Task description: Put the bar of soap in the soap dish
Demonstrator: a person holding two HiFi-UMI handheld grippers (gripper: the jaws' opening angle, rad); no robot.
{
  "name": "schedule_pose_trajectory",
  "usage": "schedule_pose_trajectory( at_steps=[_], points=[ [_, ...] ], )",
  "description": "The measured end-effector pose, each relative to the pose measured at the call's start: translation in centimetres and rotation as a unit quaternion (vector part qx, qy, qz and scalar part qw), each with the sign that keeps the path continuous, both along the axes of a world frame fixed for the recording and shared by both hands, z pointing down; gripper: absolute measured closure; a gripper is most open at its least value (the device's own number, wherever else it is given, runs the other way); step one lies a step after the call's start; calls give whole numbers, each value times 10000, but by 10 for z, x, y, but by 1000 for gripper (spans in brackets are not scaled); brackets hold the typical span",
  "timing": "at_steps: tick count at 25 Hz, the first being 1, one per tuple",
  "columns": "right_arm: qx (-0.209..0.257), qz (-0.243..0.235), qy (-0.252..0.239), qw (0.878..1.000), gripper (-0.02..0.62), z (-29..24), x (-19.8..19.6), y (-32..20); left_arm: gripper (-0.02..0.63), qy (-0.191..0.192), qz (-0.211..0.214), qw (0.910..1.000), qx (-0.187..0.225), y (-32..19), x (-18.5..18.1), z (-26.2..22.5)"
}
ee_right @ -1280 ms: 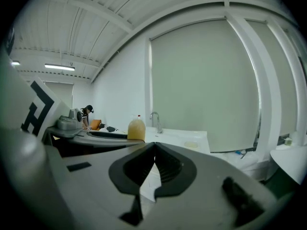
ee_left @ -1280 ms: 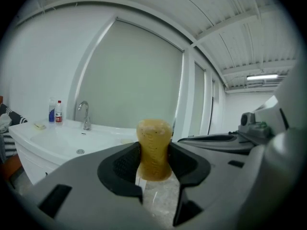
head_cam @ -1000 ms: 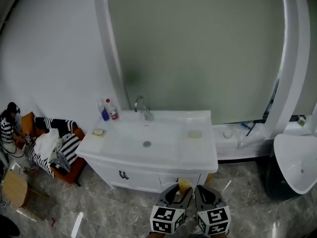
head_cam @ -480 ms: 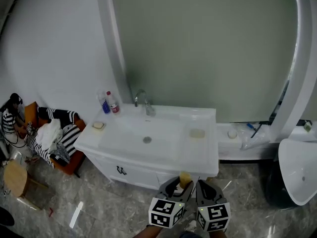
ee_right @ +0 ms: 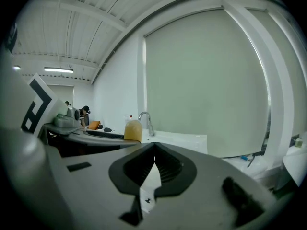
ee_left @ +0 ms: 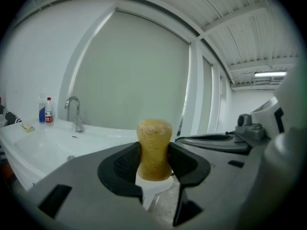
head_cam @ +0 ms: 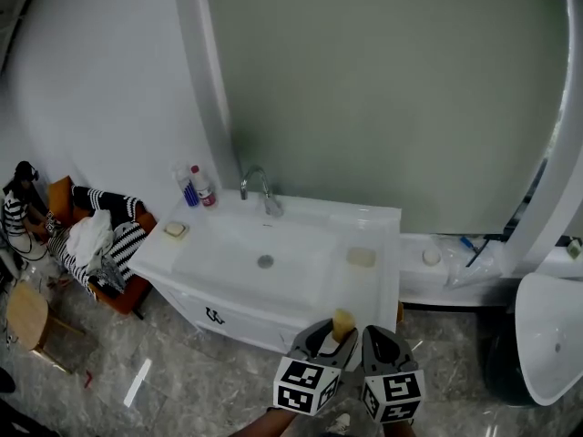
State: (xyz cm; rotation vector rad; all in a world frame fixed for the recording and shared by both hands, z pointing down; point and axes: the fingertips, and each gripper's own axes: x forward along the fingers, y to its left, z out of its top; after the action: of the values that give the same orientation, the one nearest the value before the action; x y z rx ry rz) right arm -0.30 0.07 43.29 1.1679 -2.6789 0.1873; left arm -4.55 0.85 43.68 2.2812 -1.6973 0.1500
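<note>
A yellow-brown bar of soap (head_cam: 342, 320) (ee_left: 154, 143) stands upright between the jaws of my left gripper (head_cam: 333, 337) (ee_left: 154, 166), which is shut on it. The soap sits just in front of the front edge of the white vanity (head_cam: 228, 285). My right gripper (head_cam: 375, 340) (ee_right: 154, 159) is right beside the left one, shut on nothing. A pale rectangular dish (head_cam: 361, 257) lies on the counter right of the basin. A small dish with something yellowish in it (head_cam: 173, 229) (ee_left: 27, 127) lies on the counter's left end.
A chrome faucet (head_cam: 258, 189) and two small bottles (head_cam: 196, 189) stand at the vanity's back. To the left are a chair with striped clothes (head_cam: 100, 244), a seated person (head_cam: 14, 215) and a stool (head_cam: 23, 317). A white fixture (head_cam: 547, 335) stands at the right.
Both grippers have moved together towards the vanity, the soap still in the left one. The vanity now lies closer and its front edge is just beyond the fingertips.
</note>
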Motion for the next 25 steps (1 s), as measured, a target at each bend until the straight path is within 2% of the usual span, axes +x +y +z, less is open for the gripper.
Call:
schedule_pose_trajectory(
  at_steps=[11, 25],
  points=[
    [-124, -165, -106, 9997, 583, 5, 12, -59, 420, -40, -96, 9998, -158, -55, 15, 8],
    [-285, -346, -114, 9989, 583, 18, 19, -98, 420, -242, -201, 9991, -282, -95, 20, 17]
  ],
)
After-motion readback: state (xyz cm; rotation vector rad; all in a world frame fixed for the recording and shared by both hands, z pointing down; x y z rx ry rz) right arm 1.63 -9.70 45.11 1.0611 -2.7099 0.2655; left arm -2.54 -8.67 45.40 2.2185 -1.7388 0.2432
